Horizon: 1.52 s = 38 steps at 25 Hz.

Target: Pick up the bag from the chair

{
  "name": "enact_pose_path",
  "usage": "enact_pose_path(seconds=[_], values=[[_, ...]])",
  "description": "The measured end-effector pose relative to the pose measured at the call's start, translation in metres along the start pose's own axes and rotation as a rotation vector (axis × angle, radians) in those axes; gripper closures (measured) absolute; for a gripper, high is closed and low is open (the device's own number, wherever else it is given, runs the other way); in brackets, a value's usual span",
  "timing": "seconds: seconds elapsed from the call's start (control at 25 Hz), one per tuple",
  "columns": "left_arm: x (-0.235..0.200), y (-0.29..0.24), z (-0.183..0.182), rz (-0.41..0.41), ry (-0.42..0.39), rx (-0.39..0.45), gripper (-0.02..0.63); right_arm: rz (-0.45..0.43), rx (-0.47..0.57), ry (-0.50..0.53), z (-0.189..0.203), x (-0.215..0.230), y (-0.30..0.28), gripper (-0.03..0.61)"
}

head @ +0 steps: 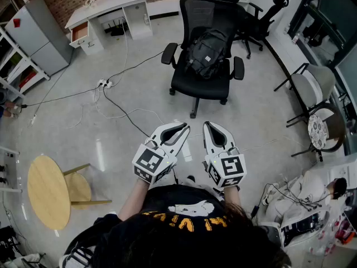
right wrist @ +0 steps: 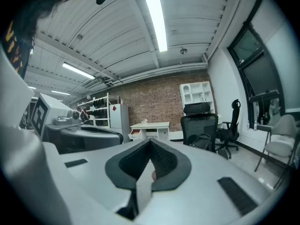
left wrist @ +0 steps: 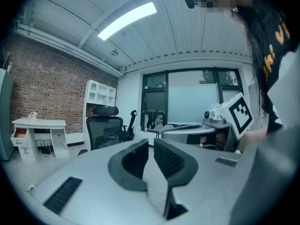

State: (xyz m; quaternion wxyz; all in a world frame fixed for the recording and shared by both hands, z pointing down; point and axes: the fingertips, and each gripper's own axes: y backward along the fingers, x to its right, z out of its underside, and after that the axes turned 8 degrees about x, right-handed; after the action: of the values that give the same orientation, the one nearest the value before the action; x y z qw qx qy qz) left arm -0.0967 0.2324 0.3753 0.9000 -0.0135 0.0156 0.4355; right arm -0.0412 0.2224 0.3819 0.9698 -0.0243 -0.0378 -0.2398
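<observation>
A black backpack (head: 206,52) rests on the seat of a black office chair (head: 199,85), propped against its backrest. Both grippers are held side by side at chest height, well short of the chair and pointing toward it. The left gripper (head: 177,128) is empty, with only a thin slit between its jaws (left wrist: 151,142). The tips of the right gripper (head: 213,128) meet on nothing (right wrist: 150,142). In the left gripper view, the chair (left wrist: 104,125) and the bag (left wrist: 108,140) are far off. They are equally distant in the right gripper view, chair (right wrist: 199,125) and bag (right wrist: 202,139).
Cables (head: 120,109) and a power strip (head: 104,84) lie on the floor left of the chair. A white desk (head: 109,7) and a grey cabinet (head: 36,32) stand at the back left. A round wooden table (head: 47,191) is at my left, and a grey chair (head: 312,88) at the right.
</observation>
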Motion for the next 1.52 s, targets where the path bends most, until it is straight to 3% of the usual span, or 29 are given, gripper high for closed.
enact_pose_path(seconds=[0.6, 0.96, 1.52], values=[[0.017, -0.027, 0.006, -0.091, 0.017, 0.029, 0.575, -0.067, 0.027, -0.013, 0.003, 0.036, 0.019, 0.575], [0.022, -0.022, 0.015, -0.134, 0.025, 0.003, 0.575, -0.094, 0.011, -0.027, 0.016, 0.039, 0.026, 0.574], [0.001, -0.071, 0.017, -0.092, 0.009, -0.032, 0.575, -0.040, 0.011, -0.055, 0.017, 0.088, 0.002, 0.574]])
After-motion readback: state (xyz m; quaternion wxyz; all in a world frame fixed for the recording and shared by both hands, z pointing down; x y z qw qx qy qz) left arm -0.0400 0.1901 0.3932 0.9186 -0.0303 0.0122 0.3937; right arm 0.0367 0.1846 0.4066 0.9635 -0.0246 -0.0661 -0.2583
